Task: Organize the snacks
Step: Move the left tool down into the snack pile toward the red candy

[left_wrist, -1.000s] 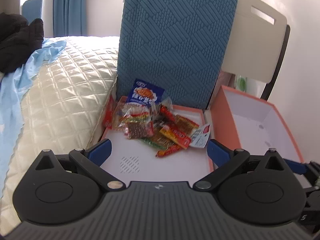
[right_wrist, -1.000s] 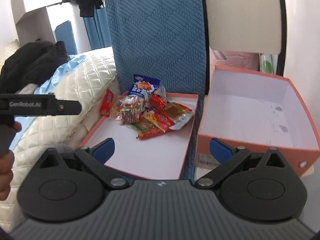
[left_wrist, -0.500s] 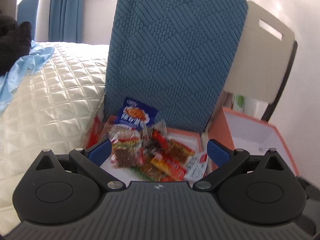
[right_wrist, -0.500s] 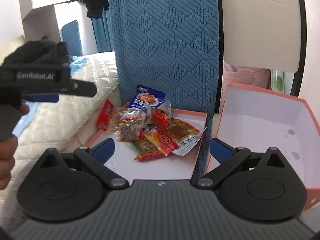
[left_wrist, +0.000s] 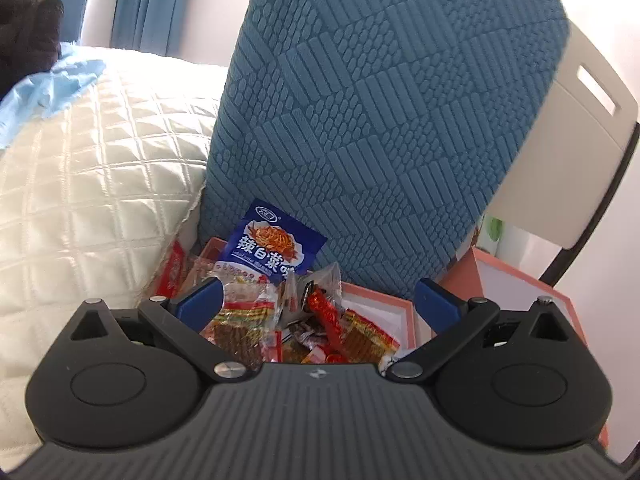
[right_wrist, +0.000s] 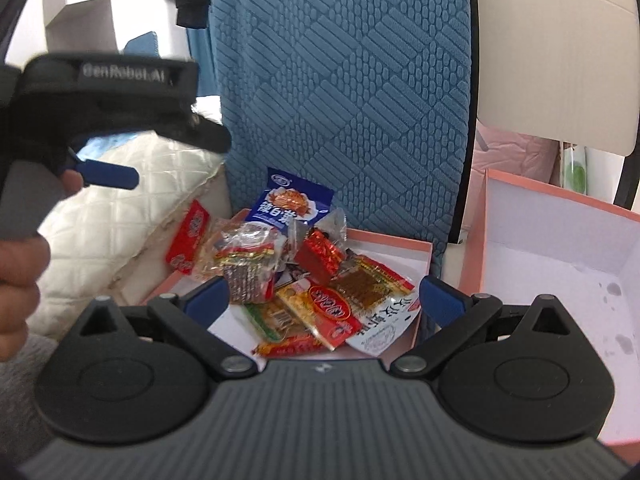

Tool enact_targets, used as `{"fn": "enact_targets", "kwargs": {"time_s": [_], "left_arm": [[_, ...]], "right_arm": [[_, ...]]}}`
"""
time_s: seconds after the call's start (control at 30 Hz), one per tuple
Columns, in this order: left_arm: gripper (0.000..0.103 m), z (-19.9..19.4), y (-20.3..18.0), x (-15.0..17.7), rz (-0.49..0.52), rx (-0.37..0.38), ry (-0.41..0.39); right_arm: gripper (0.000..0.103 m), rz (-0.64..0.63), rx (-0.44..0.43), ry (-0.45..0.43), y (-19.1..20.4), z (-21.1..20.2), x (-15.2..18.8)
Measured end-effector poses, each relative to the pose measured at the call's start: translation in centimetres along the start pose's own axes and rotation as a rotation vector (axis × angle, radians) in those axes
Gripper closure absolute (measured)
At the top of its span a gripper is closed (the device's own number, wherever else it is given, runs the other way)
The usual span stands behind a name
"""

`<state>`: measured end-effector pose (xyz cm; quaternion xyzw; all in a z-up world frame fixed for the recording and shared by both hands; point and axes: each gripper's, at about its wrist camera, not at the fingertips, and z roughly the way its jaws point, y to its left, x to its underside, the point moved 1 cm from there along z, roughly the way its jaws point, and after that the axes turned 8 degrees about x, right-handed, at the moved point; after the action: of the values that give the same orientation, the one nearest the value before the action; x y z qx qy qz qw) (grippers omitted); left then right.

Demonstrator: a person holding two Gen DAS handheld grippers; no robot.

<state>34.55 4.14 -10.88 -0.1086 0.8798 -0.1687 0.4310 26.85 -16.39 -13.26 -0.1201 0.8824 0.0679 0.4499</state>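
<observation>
- Your left claw (left_wrist: 316, 300) is open, fingers spread wide, nothing between them. It hovers low over the snack pile (left_wrist: 296, 320).
- Between its fingers you see a clear packet (left_wrist: 240, 316) just inside the left fingertip and a red wrapper (left_wrist: 326, 308) near the middle.
- Ahead of that claw a blue packet (left_wrist: 272, 248) leans against the blue cushion (left_wrist: 380, 120).
- Your right claw (right_wrist: 324, 300) is also open and empty. It sits just behind the pile (right_wrist: 304, 276), which lies in the pink tray (right_wrist: 400, 248).
- Nearest this claw: a yellow-red packet (right_wrist: 324, 308), a white packet (right_wrist: 384, 324) towards the right fingertip, and a red stick (right_wrist: 290, 347) at the near edge.
- One red packet (right_wrist: 190, 236) lies ahead and left of the right claw, at the tray's left rim, against the white quilt (right_wrist: 120, 232).
- To the right of the right claw stands an open pink box (right_wrist: 560, 264), apart from the snacks.
- From the right wrist view, the left tool (right_wrist: 100, 112) appears upper left, blurred, held by your hand (right_wrist: 16, 272).
- A white chair (right_wrist: 552, 52) stands behind the cushion.
</observation>
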Motion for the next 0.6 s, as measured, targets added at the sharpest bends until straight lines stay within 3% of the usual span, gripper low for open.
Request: {"fn": "enact_targets", "kwargs": {"time_s": [0.23, 0.5, 0.6], "left_arm": [[0.000, 5.5, 1.3, -1.8, -0.091, 0.041, 0.093], [0.002, 12.2, 3.4, -1.5, -0.192, 0.096, 0.217], [0.011, 13.9, 4.4, -1.3, -0.207, 0.105, 0.266]], "right_arm": [[0.000, -0.012, -0.020, 0.008, 0.4, 3.5, -0.6], [0.000, -0.055, -0.035, 0.048, 0.9, 7.5, -1.1], [0.000, -0.073, -0.025, 0.084, 1.0, 9.0, -1.1]]}}
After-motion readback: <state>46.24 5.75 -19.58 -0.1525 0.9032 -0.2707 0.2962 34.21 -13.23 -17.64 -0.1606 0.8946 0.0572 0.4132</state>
